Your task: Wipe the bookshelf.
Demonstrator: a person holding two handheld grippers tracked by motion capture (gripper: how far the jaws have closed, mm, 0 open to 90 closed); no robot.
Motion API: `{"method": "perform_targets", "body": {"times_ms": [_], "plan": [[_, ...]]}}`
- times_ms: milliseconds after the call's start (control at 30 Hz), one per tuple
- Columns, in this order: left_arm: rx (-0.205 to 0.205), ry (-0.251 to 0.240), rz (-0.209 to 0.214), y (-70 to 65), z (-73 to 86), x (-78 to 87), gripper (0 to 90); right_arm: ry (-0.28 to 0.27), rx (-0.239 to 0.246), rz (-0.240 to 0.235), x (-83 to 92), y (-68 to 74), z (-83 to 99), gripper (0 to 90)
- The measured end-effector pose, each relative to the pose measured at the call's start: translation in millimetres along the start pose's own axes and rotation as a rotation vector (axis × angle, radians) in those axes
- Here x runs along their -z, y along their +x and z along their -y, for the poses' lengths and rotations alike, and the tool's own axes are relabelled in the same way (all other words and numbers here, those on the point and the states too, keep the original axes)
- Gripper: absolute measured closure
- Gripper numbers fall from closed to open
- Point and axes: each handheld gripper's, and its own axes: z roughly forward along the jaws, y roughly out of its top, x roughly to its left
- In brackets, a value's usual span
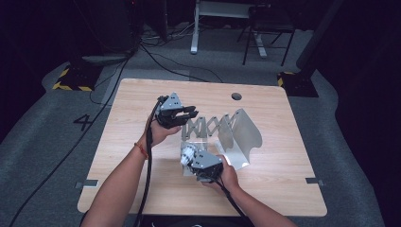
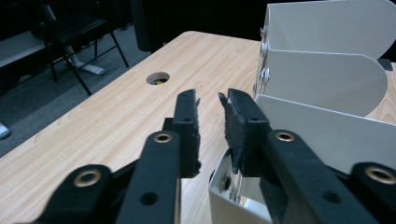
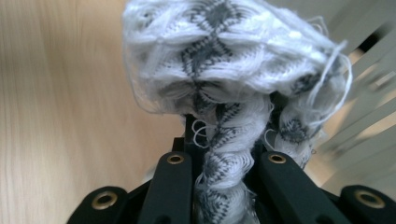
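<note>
Am holding bunched grey-white knitted sock [image 3: 224,70] in right gripper [image 1: 201,163], jaws clamped tight on it, bundle sticking out past tips. Metal divider rack [image 1: 239,130], accordion-linked, long axis running left-right, sitting just beyond sock; nearest slot facing right gripper. Left gripper [image 2: 210,100] hovering at rack's left end, jaws slightly parted, holding nothing.

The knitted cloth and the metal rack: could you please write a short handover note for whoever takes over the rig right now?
Right gripper: shut on the white-and-grey knitted cloth, held just above the table at the near end of the rack.
Left gripper: jaws apart, nothing between them, beside the expanding metal rack.
Done: cloth picked up, rack standing stretched open.
Left: probably place the cloth into a rack slot and release.
</note>
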Motion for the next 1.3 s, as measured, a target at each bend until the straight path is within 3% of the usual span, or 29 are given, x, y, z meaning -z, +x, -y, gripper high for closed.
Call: {"method": "perform_targets", "body": {"times_ms": [33,133,233,367,500,567,667,700,867,1100,1133,1167,1233,1300], "plan": [[0.022,0.002,-0.008,1.5,-1.0,1.4,67.6,0.069,0.017,-0.025,-9.5,8.1,11.4,80.0],[0.029,-0.009,-0.012,3.3,-4.2,5.5,62.2,0.127,0.017,-0.015,-15.2,12.0,20.2,79.8],[0.027,-0.005,-0.038,2.0,-7.3,9.2,54.6,0.14,-0.007,-0.024,-14.2,7.1,22.6,79.7],[0.024,-0.004,-0.062,1.5,-13.6,17.9,50.9,0.153,-0.02,-0.02,-12.8,2.9,24.9,79.6],[0.028,-0.012,-0.088,0.8,-20.2,33.2,44.4,0.164,-0.026,-0.016,-7.8,-1.0,29.1,79.2],[0.011,-0.014,-0.113,-3.9,-20.3,46.9,42.0,0.175,-0.058,-0.003,1.3,-4.3,33.7,79.2],[0.006,-0.027,-0.123,-7.4,-16.5,56.6,39.1,0.182,-0.059,0.003,17.8,-6.1,38.4,79.2],[0.003,-0.029,-0.118,-8.8,-13.8,61.2,39.1,0.182,-0.059,0.003,17.8,-6.1,38.4,79.2],[-0.02,0.019,-0.172,-20.0,6.0,85.5,33.3,0.216,-0.078,0.037,50.4,-19.2,52.5,79.5],[-0.024,0.082,-0.2,-30.7,29.7,101.1,32.4,0.267,-0.104,0.058,75.0,-33.9,77.3,79.8],[-0.022,0.108,-0.198,-34.5,41.0,103.6,32.3,0.274,-0.117,0.056,88.2,-40.2,87.0,79.8],[-0.022,0.108,-0.198,-34.5,41.0,103.6,32.2,0.274,-0.117,0.056,88.2,-40.2,87.0,79.8],[0.004,0.125,-0.187,-39.7,56.2,103.8,32.2,0.272,-0.141,0.033,101.9,-46.7,96.1,79.7],[0.013,0.18,-0.18,-49.5,80.3,100.9,31.5,0.282,-0.165,0.03,122.6,-52.0,111.1,79.5]]}}
